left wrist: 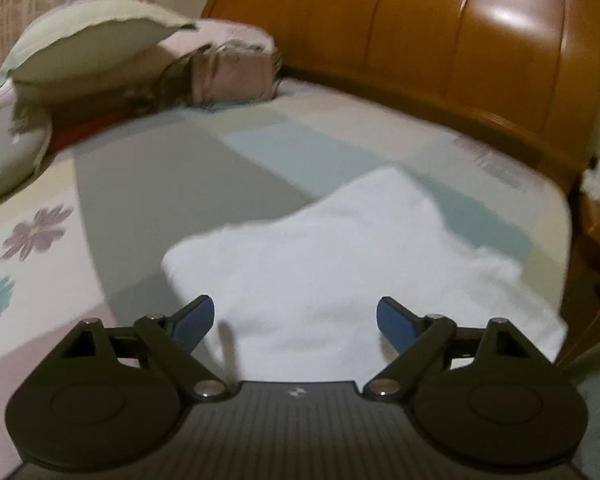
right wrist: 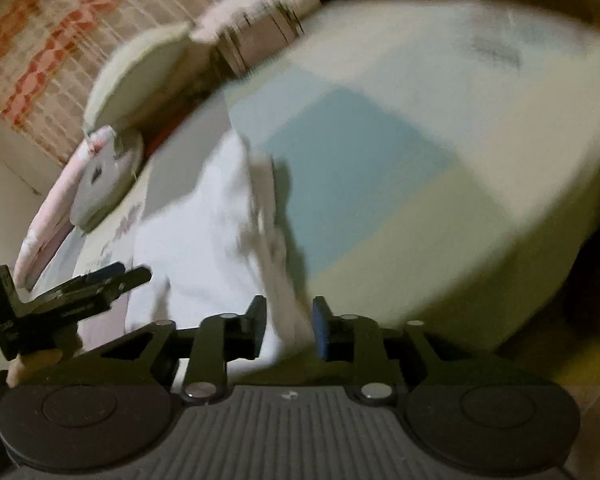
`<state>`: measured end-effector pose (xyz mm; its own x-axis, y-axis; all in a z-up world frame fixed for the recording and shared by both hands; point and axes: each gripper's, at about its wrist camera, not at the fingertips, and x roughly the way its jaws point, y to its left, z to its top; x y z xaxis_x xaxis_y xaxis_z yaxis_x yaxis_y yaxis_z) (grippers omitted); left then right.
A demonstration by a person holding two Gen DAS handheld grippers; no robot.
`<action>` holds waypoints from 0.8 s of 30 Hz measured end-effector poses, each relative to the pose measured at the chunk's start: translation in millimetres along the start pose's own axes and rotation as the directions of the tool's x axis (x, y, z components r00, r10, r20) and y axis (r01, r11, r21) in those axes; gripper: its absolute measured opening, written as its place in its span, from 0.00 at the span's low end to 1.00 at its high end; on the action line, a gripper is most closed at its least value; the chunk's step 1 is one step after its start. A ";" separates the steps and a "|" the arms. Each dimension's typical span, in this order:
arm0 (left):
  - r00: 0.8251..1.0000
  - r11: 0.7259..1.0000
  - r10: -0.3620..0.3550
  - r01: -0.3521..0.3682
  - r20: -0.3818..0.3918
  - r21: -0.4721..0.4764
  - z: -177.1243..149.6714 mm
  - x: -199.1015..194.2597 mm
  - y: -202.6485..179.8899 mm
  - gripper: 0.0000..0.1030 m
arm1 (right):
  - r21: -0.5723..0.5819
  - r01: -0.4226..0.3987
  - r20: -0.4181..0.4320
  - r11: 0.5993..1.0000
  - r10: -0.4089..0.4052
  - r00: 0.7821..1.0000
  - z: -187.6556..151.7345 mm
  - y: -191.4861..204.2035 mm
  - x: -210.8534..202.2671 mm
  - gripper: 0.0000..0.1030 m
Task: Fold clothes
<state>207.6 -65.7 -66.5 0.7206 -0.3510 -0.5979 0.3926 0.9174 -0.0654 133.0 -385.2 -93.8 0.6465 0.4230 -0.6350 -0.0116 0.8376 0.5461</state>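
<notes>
Left tongs (left wrist: pixel 295 322): spread wide, blue pads far apart, nothing between them; they hover low at the near edge of the garment, which lies straight ahead and slightly right. Also seen in the right wrist view (right wrist: pixel 116 276), at the far left, side-on.

White garment (left wrist: pixel 340 264): lies on the bed, near side, right of centre. In the left wrist view it is a rough triangular heap, a peak towards the far right, a broad base running along the near edge under the tongs. Long axis, judged from the right wrist view (right wrist: pixel 204 240): near to far, leaning left.

Garment look: plain white, soft, thick-looking, creased; one raised fold or ridge runs up from the right tongs towards the far side. Kind of garment cannot be told; both views are blurred.

Right tongs (right wrist: pixel 289 330): narrowly parted, with white cloth filling the gap; they appear closed on the garment's near edge, and the cloth rises from them as a lifted strip.

Nearer tool: the right one has the cloth already; the left is free and just beside the near edge, so the coming grasp probably falls to it.

Bed (left wrist: pixel 172 184): pastel blocks of grey, pale blue and cream, flower prints at the near left.

Pillows (left wrist: pixel 100 40): piled at the far left, well apart from the garment.

Headboard (left wrist: pixel 460 28): brown wood, far right.
</notes>
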 end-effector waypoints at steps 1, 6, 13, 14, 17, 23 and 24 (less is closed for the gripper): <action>1.000 1.000 -0.019 0.019 0.017 -0.006 3.8 1.6 0.6 0.85 | -0.017 -0.003 0.002 1.000 0.003 1.000 6.0 1.7 5.5 0.29; 0.990 0.993 -0.120 0.120 0.070 -0.002 15.2 22.3 -1.1 0.85 | -0.103 -0.019 0.013 0.994 0.021 1.000 36.3 10.0 33.2 0.29; 0.978 0.970 -0.207 0.206 -0.002 0.126 23.7 50.9 -13.2 0.86 | -0.215 -0.041 0.024 0.976 0.047 0.999 76.1 19.6 70.5 0.29; 0.988 0.981 -0.132 0.142 -0.076 0.134 25.7 62.0 -12.0 0.86 | -0.210 -0.047 0.021 0.976 0.053 0.998 75.3 16.0 72.4 0.29; 0.991 0.990 -0.080 0.092 -0.109 0.106 24.2 62.7 0.0 0.86 | -0.199 -0.064 0.012 0.978 0.068 0.998 73.9 5.8 77.9 0.29; 0.993 0.991 -0.047 0.060 -0.105 0.122 31.1 50.7 -9.0 0.82 | -0.232 -0.121 0.009 0.965 0.127 0.992 89.8 5.4 88.6 0.29; 0.995 0.988 -0.051 0.062 -0.084 0.140 33.7 47.5 -13.7 0.82 | -0.243 -0.140 0.007 0.960 0.146 0.989 92.9 7.2 90.2 0.29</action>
<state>255.7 -101.3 -67.1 0.6490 -0.3802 -0.6590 0.5129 0.8584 0.0098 262.1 -373.2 -96.3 0.6434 0.5382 -0.5445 -0.2867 0.8288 0.4805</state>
